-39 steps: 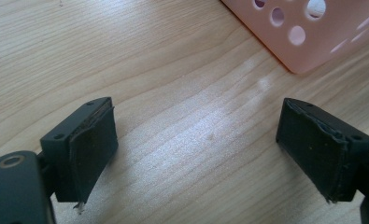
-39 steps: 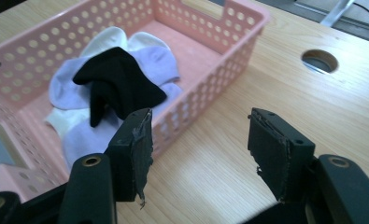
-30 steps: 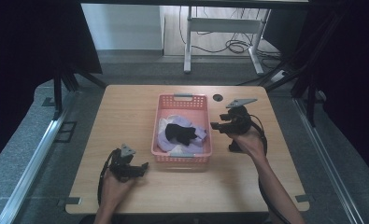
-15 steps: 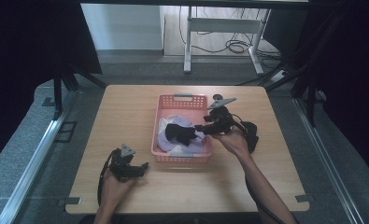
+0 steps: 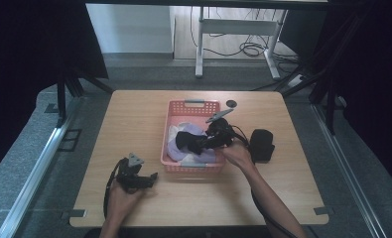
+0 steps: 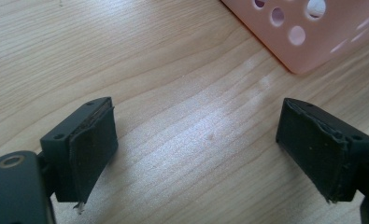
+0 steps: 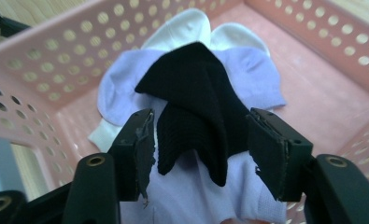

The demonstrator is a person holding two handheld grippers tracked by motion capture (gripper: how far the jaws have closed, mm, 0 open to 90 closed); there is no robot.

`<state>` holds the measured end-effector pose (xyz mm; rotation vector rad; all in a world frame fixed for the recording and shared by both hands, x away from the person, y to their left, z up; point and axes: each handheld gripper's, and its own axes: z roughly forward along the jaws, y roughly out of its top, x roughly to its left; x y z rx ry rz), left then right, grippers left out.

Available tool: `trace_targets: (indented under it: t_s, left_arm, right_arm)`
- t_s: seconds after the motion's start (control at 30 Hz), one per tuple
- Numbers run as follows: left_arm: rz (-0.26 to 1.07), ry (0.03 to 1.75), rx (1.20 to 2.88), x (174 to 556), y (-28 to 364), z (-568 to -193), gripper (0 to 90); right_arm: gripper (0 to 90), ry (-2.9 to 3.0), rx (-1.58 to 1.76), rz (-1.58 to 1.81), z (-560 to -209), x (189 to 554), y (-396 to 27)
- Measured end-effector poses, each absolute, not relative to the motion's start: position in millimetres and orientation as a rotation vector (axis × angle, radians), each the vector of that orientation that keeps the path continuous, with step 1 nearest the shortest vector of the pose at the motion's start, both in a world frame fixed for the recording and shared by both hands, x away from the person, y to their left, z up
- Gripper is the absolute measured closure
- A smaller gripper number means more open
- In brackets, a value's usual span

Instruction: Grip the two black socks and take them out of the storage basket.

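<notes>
Black sock [image 7: 198,109] lies atop lilac ones in the pink basket [image 5: 169,117], mid-frame; the right gripper [image 7: 198,154] straddles it, jaws half-closed (closing), not yet pinching. Dip lower, catch only the black fabric. Left gripper [image 6: 196,149] rests wide.

No text, label, brand, number or sign can be read on the basket [image 5: 169,130], the socks or the table [image 5: 134,114].
</notes>
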<state>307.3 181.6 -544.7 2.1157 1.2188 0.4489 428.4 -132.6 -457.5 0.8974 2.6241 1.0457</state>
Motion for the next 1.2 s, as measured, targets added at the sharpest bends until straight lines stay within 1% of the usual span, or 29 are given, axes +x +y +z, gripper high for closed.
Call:
trace_targets:
  t_s: [0.2,0.27,0.33,0.47,0.5,0.63,1.2]
  left_arm:
    - [0.449,1.219,2.116,307.3,181.6,-544.7,12.2]
    - [0.449,1.219,2.115,307.3,181.6,-544.7,12.2]
    - [0.449,1.219,2.116,307.3,181.6,-544.7,12.1]
    - [0.449,1.219,2.116,307.3,181.6,-544.7,12.1]
    - [0.448,1.219,2.116,307.3,181.6,-544.7,12.1]
    - [0.449,1.219,2.116,307.3,181.6,-544.7,12.1]
    - [0.449,1.219,2.115,307.3,181.5,-544.8,12.2]
  right_arm:
    - [48.0,2.653,0.898,0.963,-465.6,430.3,-125.1]
    - [52.3,2.657,0.898,0.937,-468.1,430.6,-123.1]
    - [59.2,2.662,0.899,0.903,-470.3,430.3,-121.5]
    - [80.4,2.665,0.908,0.869,-471.7,429.3,-120.6]
    - [82.8,2.666,0.912,0.873,-471.4,429.1,-120.8]
    - [85.0,2.65,0.918,0.908,-466.4,428.8,-123.8]
    - [85.1,2.524,0.913,1.116,-420.7,421.8,-144.4]
